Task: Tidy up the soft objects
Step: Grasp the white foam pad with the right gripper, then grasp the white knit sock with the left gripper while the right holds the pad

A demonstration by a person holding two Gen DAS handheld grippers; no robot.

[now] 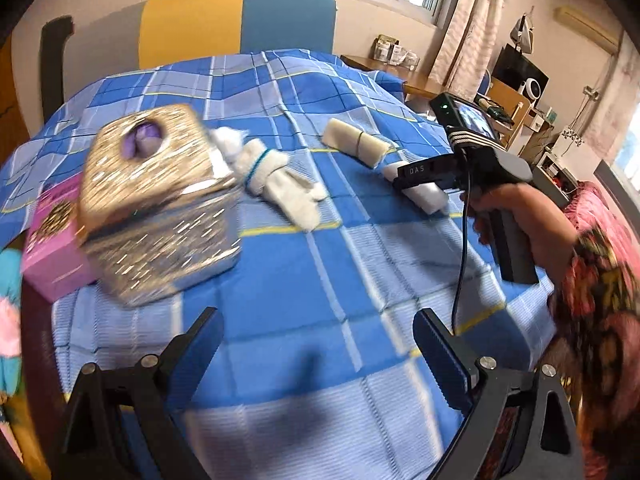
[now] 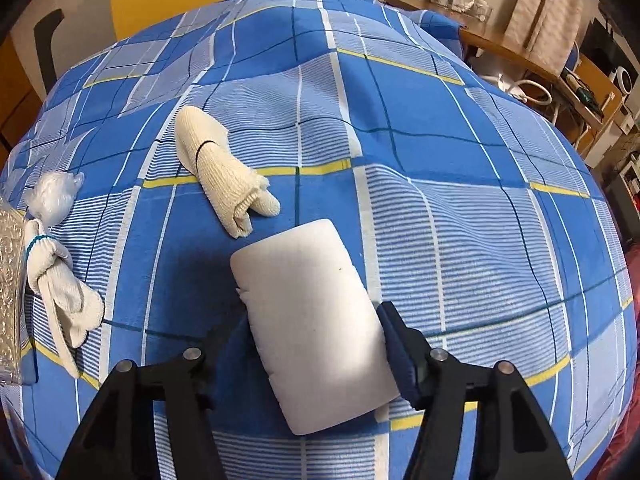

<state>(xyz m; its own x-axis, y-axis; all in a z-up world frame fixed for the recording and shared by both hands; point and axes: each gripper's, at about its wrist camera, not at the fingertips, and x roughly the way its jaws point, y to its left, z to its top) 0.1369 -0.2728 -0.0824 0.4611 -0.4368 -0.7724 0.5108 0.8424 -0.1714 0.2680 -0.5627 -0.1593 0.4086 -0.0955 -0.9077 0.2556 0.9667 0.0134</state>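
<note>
A white soft pad [image 2: 312,280] lies on the blue checked bedspread [image 2: 460,200]. My right gripper [image 2: 312,316] straddles its near end, with both fingers against its sides. In the left wrist view a hand holds that right gripper [image 1: 402,178] over the same white pad [image 1: 428,198]. A cream roll [image 2: 216,168] tied with a dark band lies just beyond. A white glove bundle [image 1: 276,180] with a blue band rests beside a gold glitter box [image 1: 156,216], whose top hole shows something purple. My left gripper [image 1: 316,324] hangs open over bare bedspread.
A pink box [image 1: 52,248] stands left of the gold box. A yellow and blue headboard [image 1: 240,20] backs the bed. A wooden desk [image 1: 424,80] with clutter stands at the far right. The person's patterned sleeve [image 1: 600,300] is at the right edge.
</note>
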